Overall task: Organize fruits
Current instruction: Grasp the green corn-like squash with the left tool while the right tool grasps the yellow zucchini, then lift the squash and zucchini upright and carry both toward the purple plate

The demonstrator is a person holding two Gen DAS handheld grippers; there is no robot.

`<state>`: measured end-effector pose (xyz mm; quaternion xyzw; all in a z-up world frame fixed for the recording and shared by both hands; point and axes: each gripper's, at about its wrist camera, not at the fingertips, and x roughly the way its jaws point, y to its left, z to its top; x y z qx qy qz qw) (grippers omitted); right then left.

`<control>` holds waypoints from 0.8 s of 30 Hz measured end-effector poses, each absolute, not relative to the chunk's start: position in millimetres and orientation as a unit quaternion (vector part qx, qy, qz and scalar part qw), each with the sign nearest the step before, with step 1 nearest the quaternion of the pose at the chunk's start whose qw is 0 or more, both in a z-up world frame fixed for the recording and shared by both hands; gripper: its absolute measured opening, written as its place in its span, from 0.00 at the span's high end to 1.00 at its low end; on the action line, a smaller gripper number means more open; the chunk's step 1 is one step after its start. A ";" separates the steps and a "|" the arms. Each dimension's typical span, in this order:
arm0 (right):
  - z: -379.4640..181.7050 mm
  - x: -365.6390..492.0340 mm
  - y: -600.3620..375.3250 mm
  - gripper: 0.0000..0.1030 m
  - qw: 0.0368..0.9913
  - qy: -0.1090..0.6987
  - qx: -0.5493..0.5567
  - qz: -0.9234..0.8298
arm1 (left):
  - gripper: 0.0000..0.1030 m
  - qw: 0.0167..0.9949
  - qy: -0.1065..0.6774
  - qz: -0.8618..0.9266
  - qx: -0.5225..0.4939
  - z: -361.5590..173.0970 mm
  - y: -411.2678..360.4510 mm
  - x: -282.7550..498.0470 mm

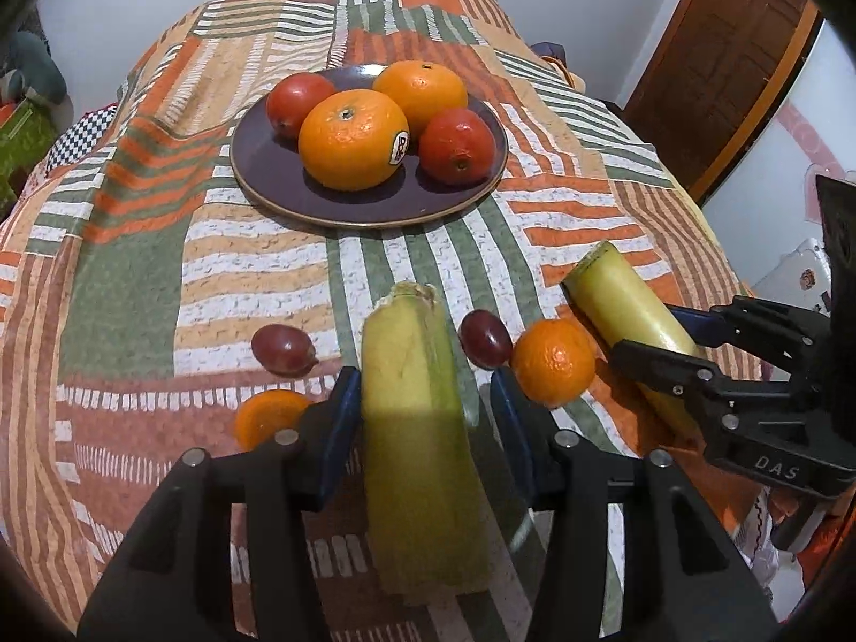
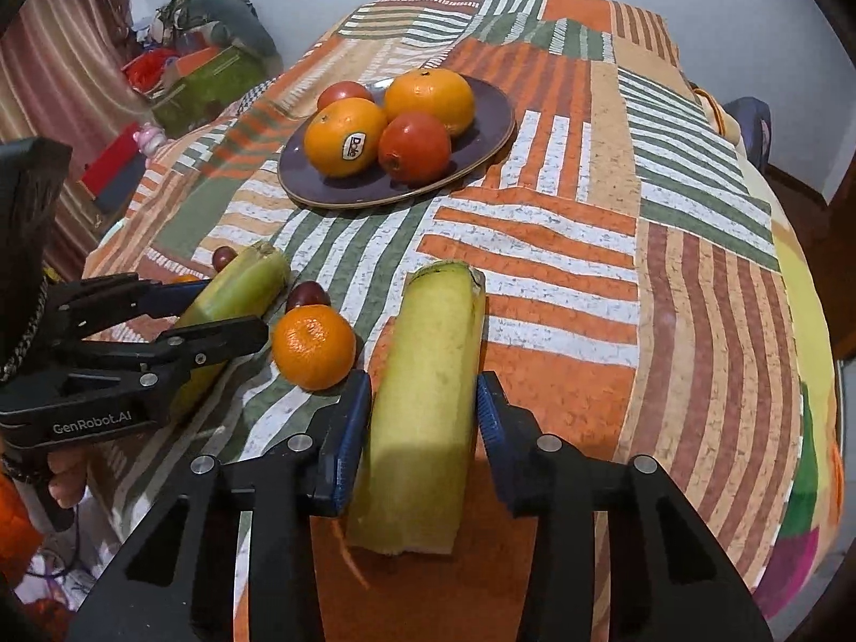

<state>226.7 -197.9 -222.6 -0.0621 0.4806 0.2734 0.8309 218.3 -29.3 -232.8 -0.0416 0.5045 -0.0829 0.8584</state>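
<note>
A purple plate (image 1: 267, 166) (image 2: 487, 123) at the far middle holds two oranges (image 1: 353, 139) and two red fruits (image 1: 455, 144). My left gripper (image 1: 422, 417) straddles a yellow-green banana piece (image 1: 417, 428) lying on the cloth; its jaws are open, with a gap on the right side. My right gripper (image 2: 422, 428) straddles a second banana piece (image 2: 428, 406), jaws open with narrow gaps. That gripper also shows in the left wrist view (image 1: 658, 337) around its banana piece (image 1: 626, 299). A small mandarin (image 1: 553, 361) (image 2: 313, 345) lies between the bananas. Two grapes (image 1: 283, 348) (image 1: 484, 339) and another mandarin (image 1: 267, 417) lie near the left gripper.
A striped orange, green and white cloth (image 1: 160, 267) (image 2: 669, 267) covers the table. A wooden door (image 1: 722, 53) stands at the right. Clutter, boxes and a curtain (image 2: 64, 53) stand beyond the table's left edge.
</note>
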 end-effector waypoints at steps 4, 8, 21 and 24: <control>-220.3 225.8 -204.2 0.68 0.841 0.467 -0.039 0.269 | 0.65 0.858 0.504 -0.080 -0.057 -231.1 -23.5 218.6; -212.4 226.3 -207.9 0.68 0.848 0.454 -0.030 0.272 | 0.65 0.858 0.501 -0.085 -0.071 -225.5 -17.4 215.8; -173.2 234.7 -202.9 0.68 0.873 0.401 -0.021 0.278 | 0.65 0.889 0.443 -0.083 -0.076 -174.6 -1.3 211.1; -164.1 240.0 -198.8 0.68 0.879 0.387 -0.019 0.277 | 0.65 0.895 0.432 -0.080 -0.077 -163.8 3.5 216.0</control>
